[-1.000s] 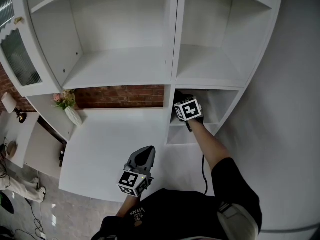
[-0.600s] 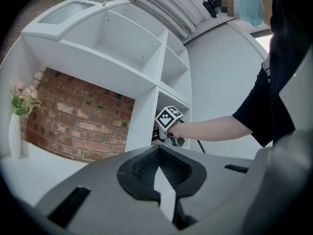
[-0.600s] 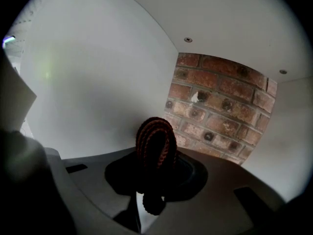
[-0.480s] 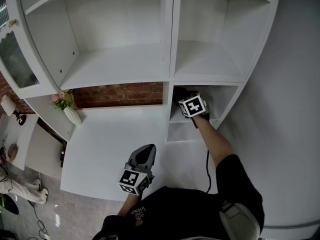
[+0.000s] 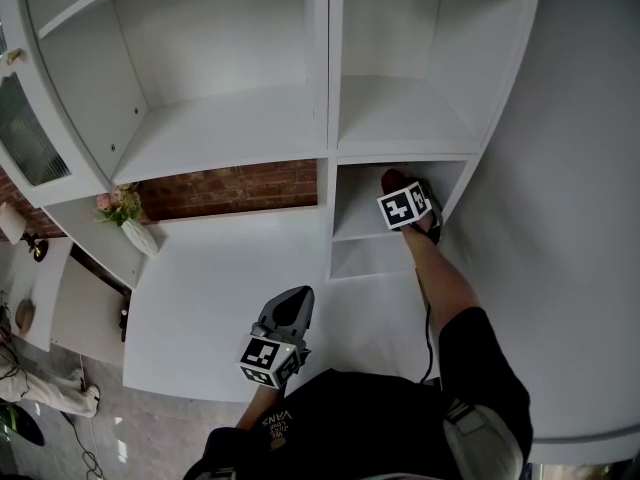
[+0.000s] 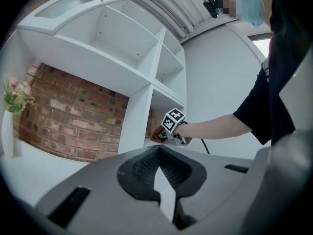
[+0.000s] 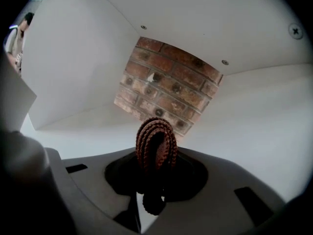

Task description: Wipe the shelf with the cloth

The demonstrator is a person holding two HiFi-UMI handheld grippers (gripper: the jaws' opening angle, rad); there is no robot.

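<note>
— Pinching the cloth [image 7: 156, 143], is your right gripper [image 5: 398, 190]?
— Yes, inside the low right shelf [image 5: 362, 230] compartment. Your left gripper [image 5: 287, 313] hangs pressed together, empty, over the tabletop [image 5: 200, 298].

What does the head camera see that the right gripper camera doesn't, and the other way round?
Only the head view: the left tongs, the flower vase and the person's arm. Only the right gripper view: the right tongs squeezing the folded brown cloth, and screw holes overhead. Both: a bit of that cloth, the white shelf and the brick wall.
</note>
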